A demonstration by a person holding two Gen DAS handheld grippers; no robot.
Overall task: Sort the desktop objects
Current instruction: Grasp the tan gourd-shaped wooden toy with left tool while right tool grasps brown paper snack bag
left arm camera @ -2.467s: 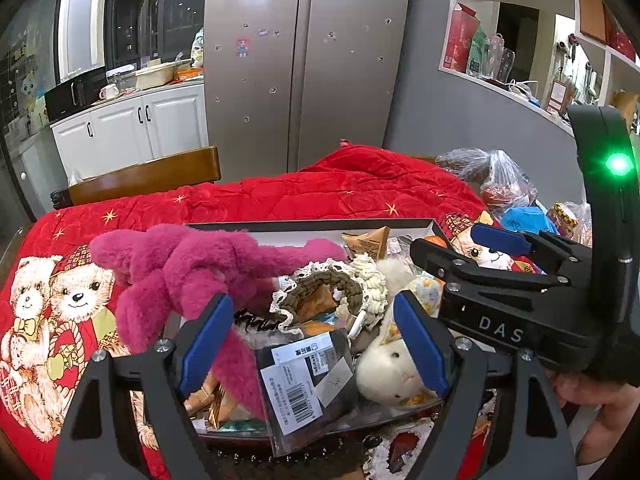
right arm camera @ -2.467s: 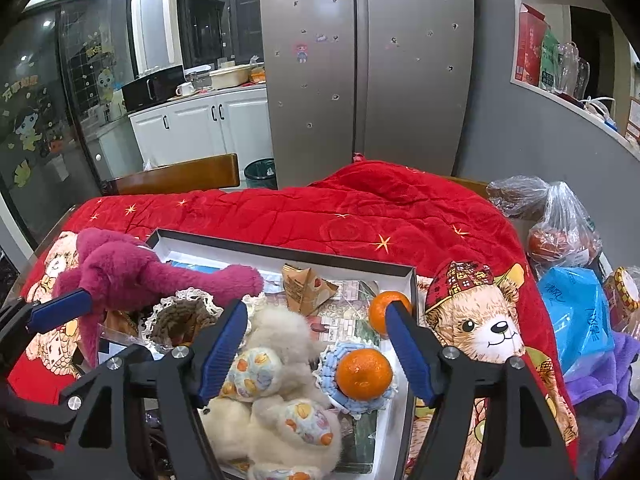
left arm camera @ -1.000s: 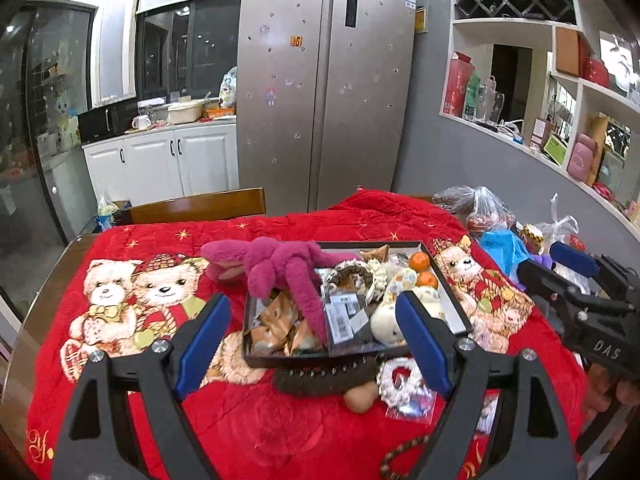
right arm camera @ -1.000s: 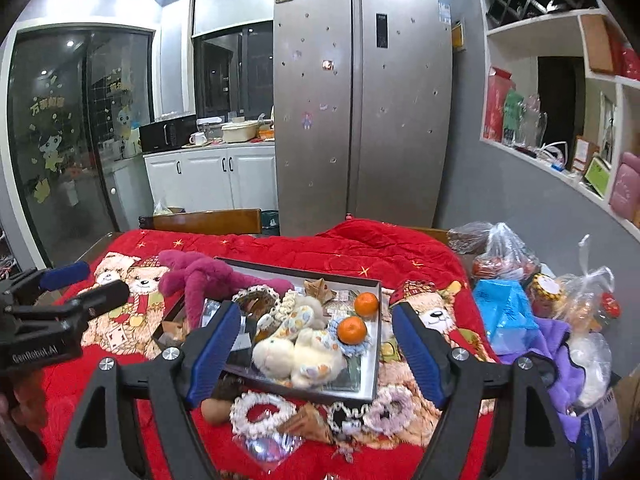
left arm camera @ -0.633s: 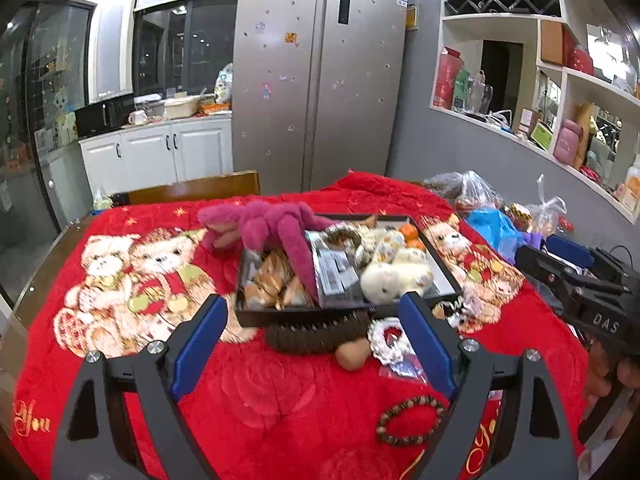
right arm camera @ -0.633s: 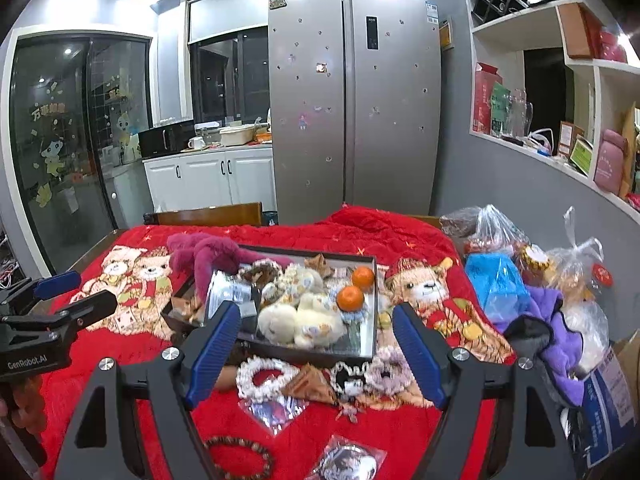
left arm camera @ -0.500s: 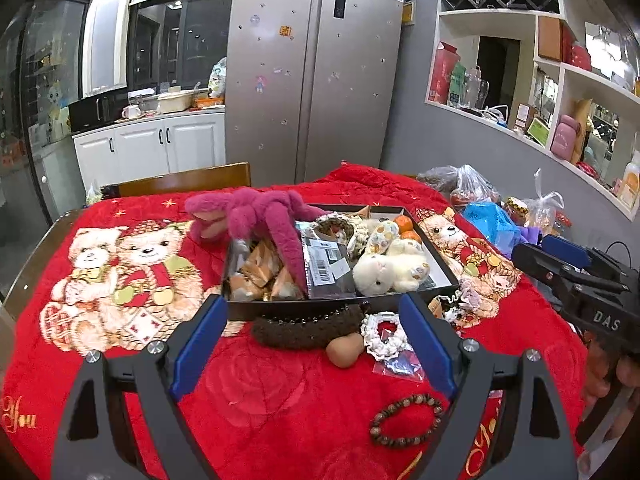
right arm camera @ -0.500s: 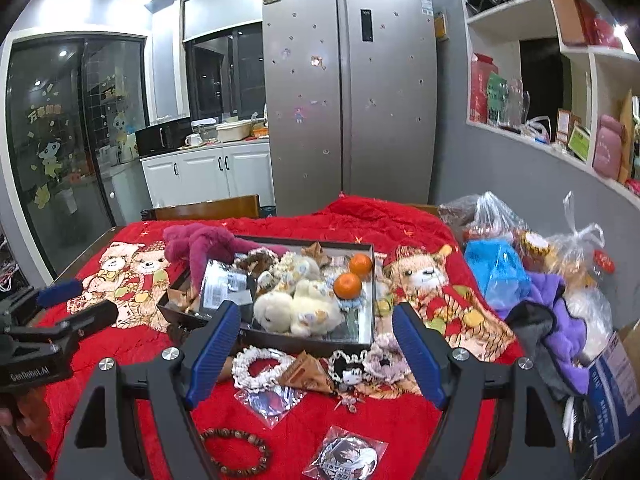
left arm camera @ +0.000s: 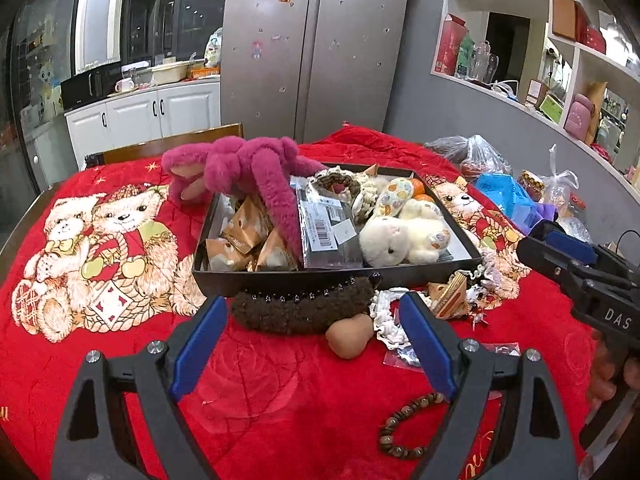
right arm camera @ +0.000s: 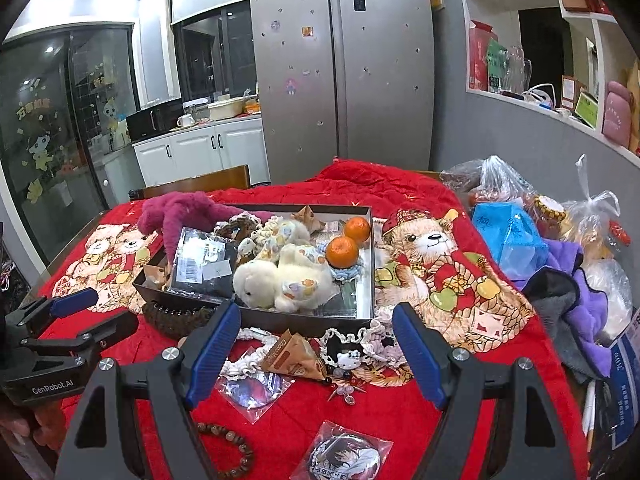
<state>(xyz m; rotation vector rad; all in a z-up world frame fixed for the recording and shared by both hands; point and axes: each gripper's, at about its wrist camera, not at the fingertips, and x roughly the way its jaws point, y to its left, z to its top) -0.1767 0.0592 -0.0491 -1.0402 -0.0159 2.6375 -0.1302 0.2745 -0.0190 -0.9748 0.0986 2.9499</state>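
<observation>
Your tray (left arm camera: 400, 276) sits on the table (left arm camera: 260, 380) at twelve o'clock from both grippers, crammed with toys. Your left gripper (left arm camera: 308, 344) hangs open and empty, the brown scrunchie (left arm camera: 300, 312) just ahead between its fingers. Your right gripper (right arm camera: 316, 344) is open and empty too, a snack packet (right arm camera: 296, 356) between its fingers, the bead bracelet (right arm camera: 230, 452) at seven o'clock.

Left gripper (left arm camera: 308, 336) jaws stand wide apart above the red blanket (left arm camera: 256, 392), holding nothing. Ahead: dark fuzzy roll (left arm camera: 300, 310) touching the black tray (left arm camera: 280, 280) (filled with plush toys); bead bracelet (left arm camera: 408, 426) nearby.
</observation>
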